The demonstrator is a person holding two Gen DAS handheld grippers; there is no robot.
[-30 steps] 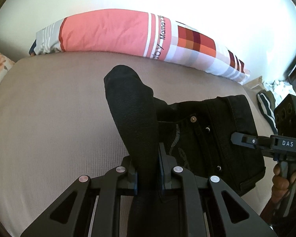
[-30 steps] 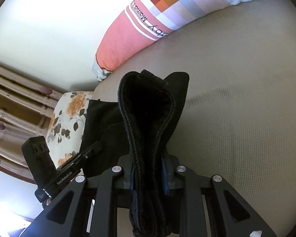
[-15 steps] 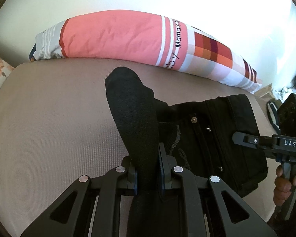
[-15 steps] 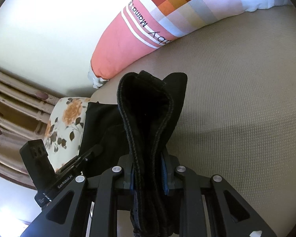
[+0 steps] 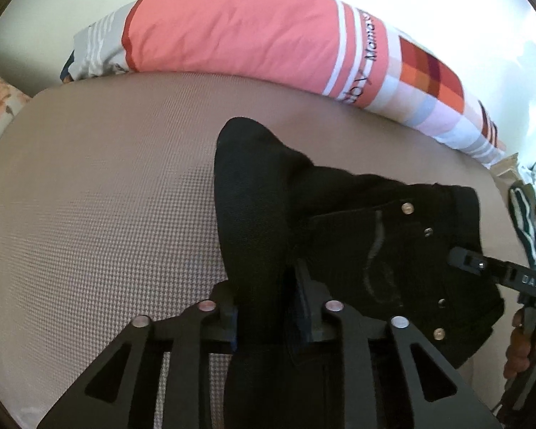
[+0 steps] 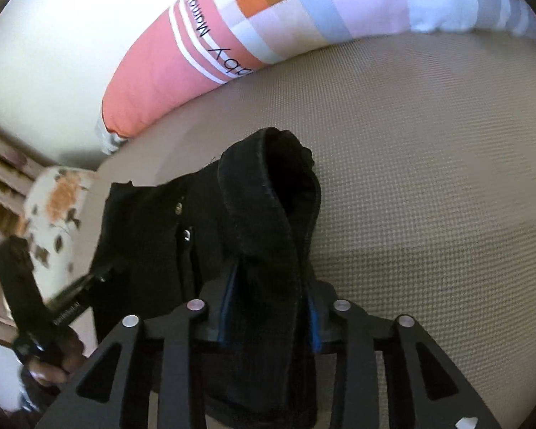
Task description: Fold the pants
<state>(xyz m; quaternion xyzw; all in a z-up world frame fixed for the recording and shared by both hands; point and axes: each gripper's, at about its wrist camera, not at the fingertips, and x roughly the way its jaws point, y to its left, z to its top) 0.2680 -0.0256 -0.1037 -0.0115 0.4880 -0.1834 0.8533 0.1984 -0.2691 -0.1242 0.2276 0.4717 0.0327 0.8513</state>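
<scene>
- Black denim pants (image 5: pixel 393 250) lie on the bed (image 5: pixel 107 196), with the buttoned waist and fly spread toward the right in the left wrist view, and a thick fold of fabric rising upright through each tool.
- Left tool (image 5: pixel 264 307): its fingers are clamped on a rounded, doubled bunch of the black cloth that stands up ahead of them.
- Right tool (image 6: pixel 268 307): its fingers are pressed together on a seamed, hem-like loop (image 6: pixel 268 193) of the same pants, with stitching visible along the edge.
- Handling, as a judgement: the denim looks heavy and fairly stiff for cloth, holding its upright loop without drooping; it is not slippery or fragile, but several layers make a bulky bite that could creep out of a shallow grip.
- Best places to hold seem to be the stitched hems and the waistband, where the layers are thick and the seam gives the fingers an edge to catch; a pinch on a single loose layer would let the rest sag.
- Metal buttons (image 5: pixel 407 208) sit on the fly, near neither grip.
- Beyond the pants, a long pink, striped and checked bolster pillow (image 5: pixel 250 35) lies along the far edge of the bed, well apart from the denim.
- A floral pillow (image 6: pixel 60 200) sits at the bed's corner.
</scene>
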